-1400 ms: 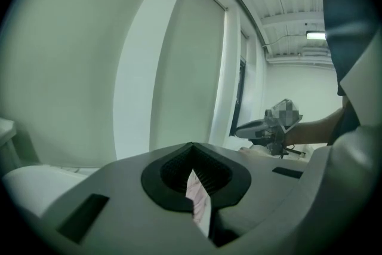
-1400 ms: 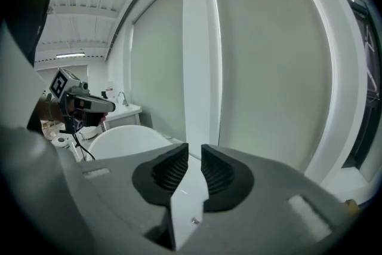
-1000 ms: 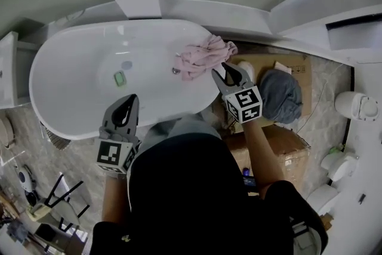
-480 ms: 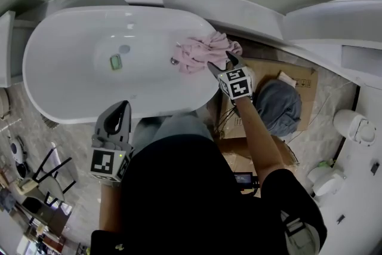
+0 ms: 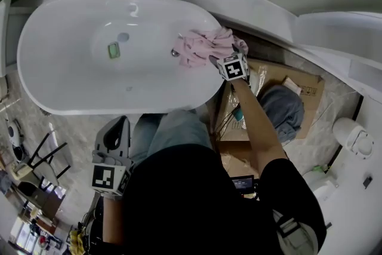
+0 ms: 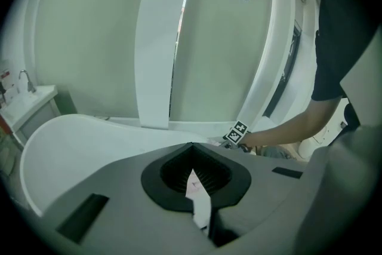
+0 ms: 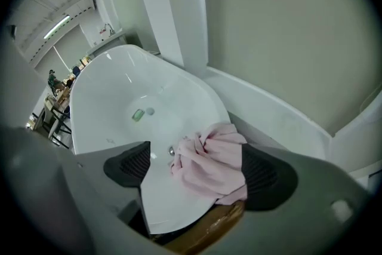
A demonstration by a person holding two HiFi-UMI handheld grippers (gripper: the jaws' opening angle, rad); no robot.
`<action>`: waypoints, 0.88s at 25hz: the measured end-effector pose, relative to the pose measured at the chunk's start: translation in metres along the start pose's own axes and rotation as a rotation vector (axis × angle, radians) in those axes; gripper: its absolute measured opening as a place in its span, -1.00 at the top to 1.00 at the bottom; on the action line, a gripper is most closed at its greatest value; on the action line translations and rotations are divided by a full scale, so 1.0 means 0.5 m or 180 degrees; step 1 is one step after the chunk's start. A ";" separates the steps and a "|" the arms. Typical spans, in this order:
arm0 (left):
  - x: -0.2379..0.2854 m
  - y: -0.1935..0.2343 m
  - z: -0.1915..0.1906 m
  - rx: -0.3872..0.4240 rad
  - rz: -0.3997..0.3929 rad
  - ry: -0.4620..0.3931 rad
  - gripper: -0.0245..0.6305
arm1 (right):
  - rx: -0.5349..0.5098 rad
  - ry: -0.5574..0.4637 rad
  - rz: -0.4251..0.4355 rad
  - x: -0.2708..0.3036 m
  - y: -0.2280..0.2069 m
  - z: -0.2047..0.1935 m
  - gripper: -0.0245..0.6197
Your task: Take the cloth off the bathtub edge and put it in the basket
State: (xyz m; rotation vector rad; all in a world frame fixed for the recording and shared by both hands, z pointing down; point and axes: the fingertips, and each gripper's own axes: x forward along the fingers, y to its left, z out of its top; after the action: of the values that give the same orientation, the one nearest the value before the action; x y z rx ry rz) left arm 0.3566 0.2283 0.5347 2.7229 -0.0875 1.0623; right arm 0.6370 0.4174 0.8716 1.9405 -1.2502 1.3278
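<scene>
Since the earlier frame the right gripper [image 5: 219, 58] has advanced up-frame to the pink cloth [image 5: 200, 46] on the bathtub [image 5: 71, 83] edge, upper centre. The right gripper view shows its jaws opening, wide apart, with the cloth draped over the rim between them; the head view hides this under the marker cube. The left gripper [image 5: 114, 133] hangs at lower left, jaws together and empty. A grey fabric heap [image 5: 282, 106] and a cardboard box [image 5: 307, 88] lie right of the tub. A small green object [image 5: 113, 51] sits near the drain. The floor [image 5: 65, 128] is marble-patterned.
</scene>
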 end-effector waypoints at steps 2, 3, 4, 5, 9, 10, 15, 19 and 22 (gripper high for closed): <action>0.006 -0.009 -0.016 -0.0084 0.0035 0.0103 0.91 | -0.0026 0.0092 -0.0027 0.038 -0.016 -0.011 -0.58; 0.010 -0.013 -0.021 -0.0128 0.0043 0.0138 0.91 | -0.0031 0.0143 -0.0047 0.057 -0.025 -0.019 -0.59; 0.013 -0.016 -0.026 -0.0155 0.0049 0.0162 0.91 | -0.0026 0.0195 -0.0064 0.076 -0.032 -0.027 -0.60; 0.015 -0.017 -0.033 -0.0172 0.0056 0.0184 0.91 | -0.0018 0.0237 -0.0089 0.092 -0.040 -0.034 -0.62; 0.023 -0.016 -0.062 -0.0230 0.0097 0.0285 0.91 | 0.0024 0.0381 -0.0208 0.146 -0.072 -0.061 -0.65; 0.026 -0.015 -0.069 -0.0246 0.0108 0.0309 0.91 | 0.0038 0.0420 -0.0217 0.159 -0.078 -0.069 -0.65; 0.034 -0.005 -0.096 -0.0286 0.0146 0.0391 0.91 | 0.0037 0.0578 -0.0248 0.213 -0.096 -0.094 -0.66; 0.042 -0.009 -0.101 -0.0356 0.0136 0.0465 0.91 | -0.0028 0.0684 -0.0265 0.245 -0.107 -0.102 -0.65; 0.048 -0.004 -0.095 -0.0270 0.0114 0.0353 0.91 | -0.0109 0.0847 -0.0278 0.262 -0.110 -0.115 -0.65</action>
State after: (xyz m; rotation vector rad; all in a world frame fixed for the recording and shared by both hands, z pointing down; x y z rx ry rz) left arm 0.3428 0.2414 0.5844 2.5910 -0.1602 1.1891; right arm 0.6729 0.4336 1.0198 1.7080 -1.0407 1.4537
